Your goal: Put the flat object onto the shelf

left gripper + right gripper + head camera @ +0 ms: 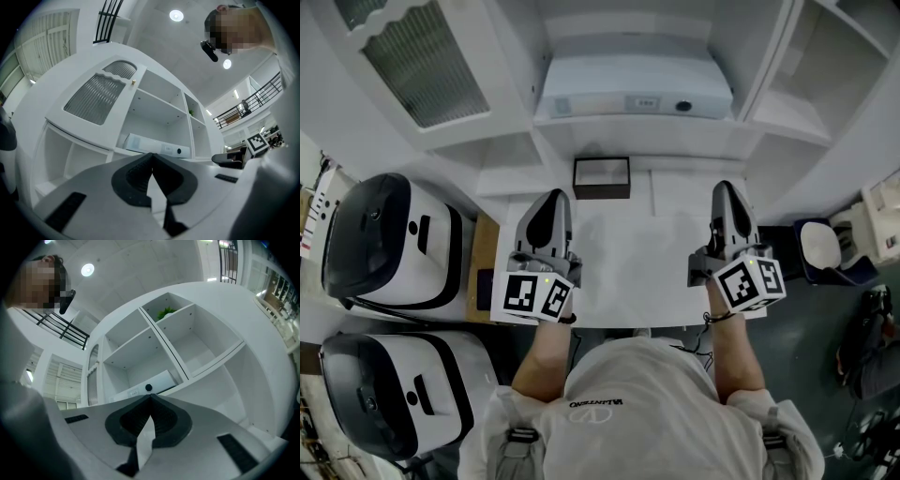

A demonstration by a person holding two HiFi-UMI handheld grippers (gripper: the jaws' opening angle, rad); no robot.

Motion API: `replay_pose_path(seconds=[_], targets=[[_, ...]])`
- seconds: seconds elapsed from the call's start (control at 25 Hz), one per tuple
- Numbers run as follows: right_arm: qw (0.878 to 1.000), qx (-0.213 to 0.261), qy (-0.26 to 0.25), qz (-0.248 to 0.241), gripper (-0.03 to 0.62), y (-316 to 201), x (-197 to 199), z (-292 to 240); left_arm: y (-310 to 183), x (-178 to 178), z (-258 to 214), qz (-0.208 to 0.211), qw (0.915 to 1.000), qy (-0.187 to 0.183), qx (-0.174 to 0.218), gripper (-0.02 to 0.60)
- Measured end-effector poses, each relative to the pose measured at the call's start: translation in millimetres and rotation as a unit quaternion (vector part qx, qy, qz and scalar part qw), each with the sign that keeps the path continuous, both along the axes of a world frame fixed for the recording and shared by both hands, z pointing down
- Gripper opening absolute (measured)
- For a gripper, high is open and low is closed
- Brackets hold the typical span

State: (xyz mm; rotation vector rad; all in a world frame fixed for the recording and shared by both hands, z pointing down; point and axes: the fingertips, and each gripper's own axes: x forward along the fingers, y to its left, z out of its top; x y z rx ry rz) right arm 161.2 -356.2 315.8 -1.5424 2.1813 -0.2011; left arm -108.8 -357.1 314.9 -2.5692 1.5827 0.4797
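A flat rectangular object [601, 177] with a dark rim and a pale middle lies at the back of the white table [628, 272], just below the shelf unit [581, 131]. My left gripper [551, 202] hovers over the table to the object's near left, jaws shut and empty. My right gripper [727, 190] is level with it on the right side, also shut with nothing in it. Both gripper views point upward at the shelves; there the left gripper [151, 157] and the right gripper [150, 397] show closed pads. The flat object is hidden in both gripper views.
A white box-shaped device [633, 89] with a round lens sits on the middle shelf, also visible as the device [157, 146] and the device [145, 385]. Two black-and-white rounded machines [384, 244] stand left of the table. A ribbed cabinet door [422, 61] is at upper left.
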Motion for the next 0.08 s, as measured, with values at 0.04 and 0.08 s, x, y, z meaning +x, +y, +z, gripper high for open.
replay_pose_path(seconds=[0.04,0.08], targets=[[1.000,0.000,0.000,0.000,0.009,-0.3,-0.2,0.4,-0.3,-0.1,0.4,0.000,1.0000,0.000,0.000,0.005],[1.000,-0.001,0.000,0.000,0.009,-0.6,-0.3,0.9,-0.6,-0.2,0.8,0.000,1.0000,0.000,-0.001,0.005]])
